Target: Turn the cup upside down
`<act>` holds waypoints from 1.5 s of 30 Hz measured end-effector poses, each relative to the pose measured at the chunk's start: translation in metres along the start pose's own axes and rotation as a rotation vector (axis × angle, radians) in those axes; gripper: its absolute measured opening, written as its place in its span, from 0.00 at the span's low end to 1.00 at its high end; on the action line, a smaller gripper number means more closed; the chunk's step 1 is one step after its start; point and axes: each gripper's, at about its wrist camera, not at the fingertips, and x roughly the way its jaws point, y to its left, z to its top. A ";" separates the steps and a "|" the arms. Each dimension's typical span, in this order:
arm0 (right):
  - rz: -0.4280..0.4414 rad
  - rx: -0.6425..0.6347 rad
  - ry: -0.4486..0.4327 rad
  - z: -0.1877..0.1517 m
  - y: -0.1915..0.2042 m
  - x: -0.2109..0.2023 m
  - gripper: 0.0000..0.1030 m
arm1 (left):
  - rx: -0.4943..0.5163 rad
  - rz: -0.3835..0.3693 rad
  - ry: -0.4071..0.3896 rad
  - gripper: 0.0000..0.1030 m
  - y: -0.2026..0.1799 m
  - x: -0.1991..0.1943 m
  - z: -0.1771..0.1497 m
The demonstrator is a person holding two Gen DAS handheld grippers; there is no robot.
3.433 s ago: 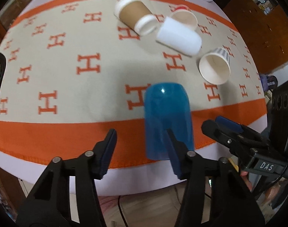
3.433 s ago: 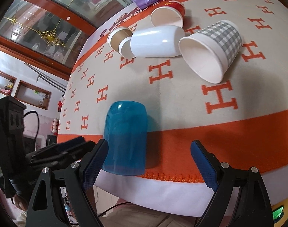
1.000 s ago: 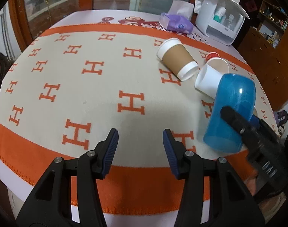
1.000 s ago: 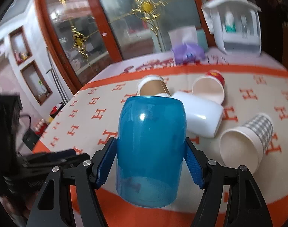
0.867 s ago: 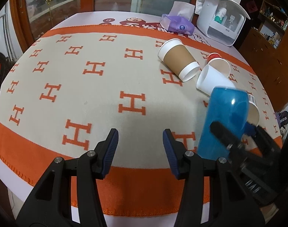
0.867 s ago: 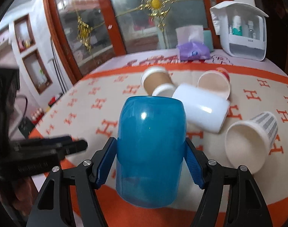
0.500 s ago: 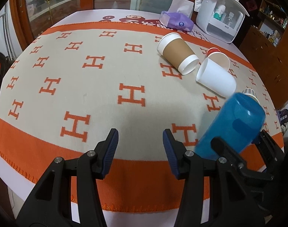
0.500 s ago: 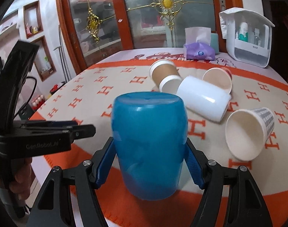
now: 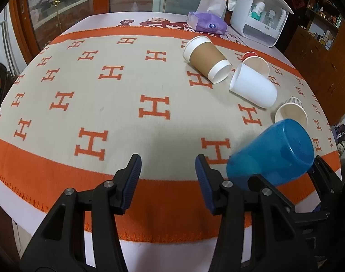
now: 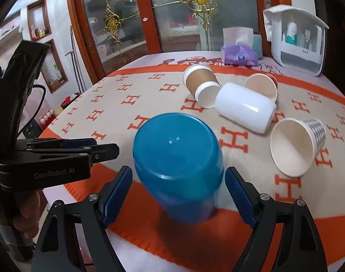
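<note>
- One blue cup stands upside down on the near orange band of the blanket, its closed bottom up, and looks tilted in both views.
- The right gripper has its two blue pads spread, one on each side of the cup; there is a gap on both sides and no pinch.
- The left gripper is spread with nothing between its pads, over the near orange band, to the left of the cup.
- Four other cups lie on their sides on the far right of the blanket: one brown cup, one white cup, one red-rimmed cup behind it, and one checked cup closest to the blue one.
- One purple tissue pack and one white box sit at the far edge.
</note>
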 end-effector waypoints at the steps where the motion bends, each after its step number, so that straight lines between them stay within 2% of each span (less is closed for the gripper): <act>1: 0.003 0.007 0.003 -0.001 -0.001 -0.003 0.82 | 0.002 0.000 0.000 0.47 0.000 -0.001 -0.001; 14: -0.061 0.029 -0.007 -0.009 0.000 -0.069 0.82 | 0.050 -0.008 -0.055 0.61 -0.017 -0.045 -0.017; 19: -0.064 0.044 -0.012 -0.005 0.004 -0.101 0.83 | 0.066 -0.015 -0.093 0.71 -0.027 -0.067 -0.022; 28: -0.065 0.167 0.025 0.007 0.003 -0.151 0.83 | 0.068 -0.023 -0.125 0.73 -0.044 -0.103 -0.024; 31: -0.065 0.196 0.003 0.012 0.002 -0.166 0.84 | 0.072 -0.017 -0.135 0.77 -0.050 -0.112 -0.021; 37: -0.092 0.229 -0.064 0.020 0.002 -0.191 0.88 | 0.069 -0.018 -0.162 0.79 -0.060 -0.132 -0.014; 45: -0.121 0.209 -0.103 0.027 0.009 -0.204 0.91 | 0.064 0.040 -0.205 0.79 -0.064 -0.150 -0.011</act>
